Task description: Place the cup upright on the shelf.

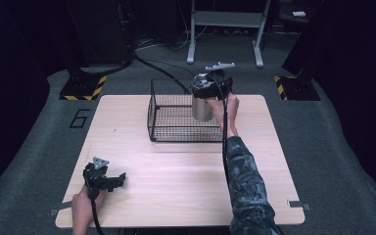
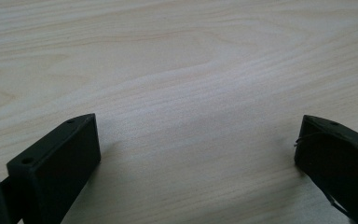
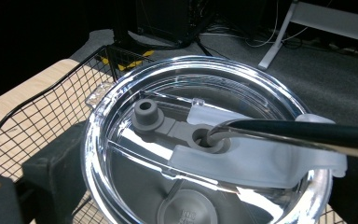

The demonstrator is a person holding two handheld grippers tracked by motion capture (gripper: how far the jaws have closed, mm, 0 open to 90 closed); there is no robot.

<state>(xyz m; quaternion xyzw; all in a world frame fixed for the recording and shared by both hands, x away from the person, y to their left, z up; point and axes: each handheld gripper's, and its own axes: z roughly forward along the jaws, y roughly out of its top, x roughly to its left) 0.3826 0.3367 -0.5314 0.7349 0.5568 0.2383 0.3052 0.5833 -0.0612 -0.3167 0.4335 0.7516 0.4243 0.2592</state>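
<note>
Upright, the steel tumbler stands in the wire basket.

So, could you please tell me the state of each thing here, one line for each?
Tumbler: upright, lid on, held at the basket's right end.
Lid: clear, seated on the tumbler, a straw through its hole.
Basket: upright on the table, open at the top.
Right gripper: jaws shut on the tumbler.
Left gripper: jaws open, holding nothing, low over the table.
</note>
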